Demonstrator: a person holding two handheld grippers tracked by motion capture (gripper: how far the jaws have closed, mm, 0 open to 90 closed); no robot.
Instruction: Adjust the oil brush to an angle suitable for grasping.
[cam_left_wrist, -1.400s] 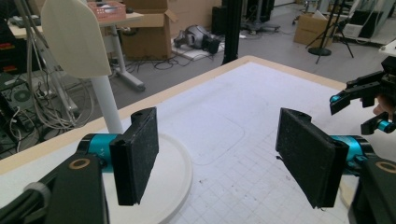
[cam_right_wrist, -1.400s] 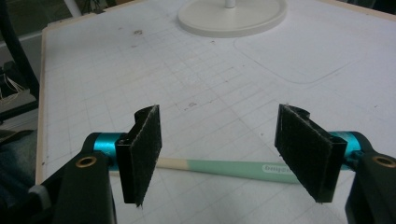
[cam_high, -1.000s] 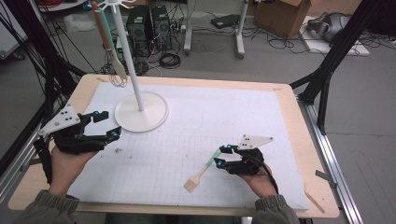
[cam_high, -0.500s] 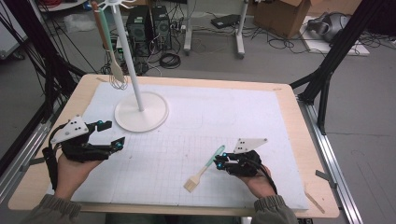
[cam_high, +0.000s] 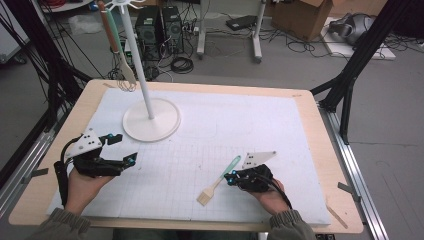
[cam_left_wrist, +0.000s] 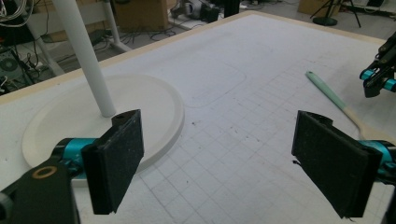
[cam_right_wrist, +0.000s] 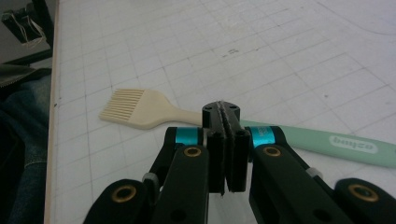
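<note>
Over the last second my left gripper (cam_high: 121, 148) has swung round from pointing at the stand (cam_high: 151, 119) to pointing across the mat toward the right, and its jaws are now spread wide with nothing between them; my right gripper (cam_high: 231, 177) has hardly budged. I take that as the left side lining up to help with the pastry brush (cam_high: 219, 180), which lies flat on the white gridded mat (cam_high: 280, 130) just in front of the right gripper, bristles toward me and mint handle angled away. In the right gripper view the jaws are pressed together, pad to pad, and the brush (cam_right_wrist: 154, 114) sits just beyond their tips; they grip nothing (whether the tips actually touch the handle I cannot tell). From the left gripper view the brush (cam_left_wrist: 332, 97) is well off, ahead and to the right. My guess is the right jaws must open before any pickup. A second utensil (cam_high: 116, 42) already hangs on the stand.
</note>
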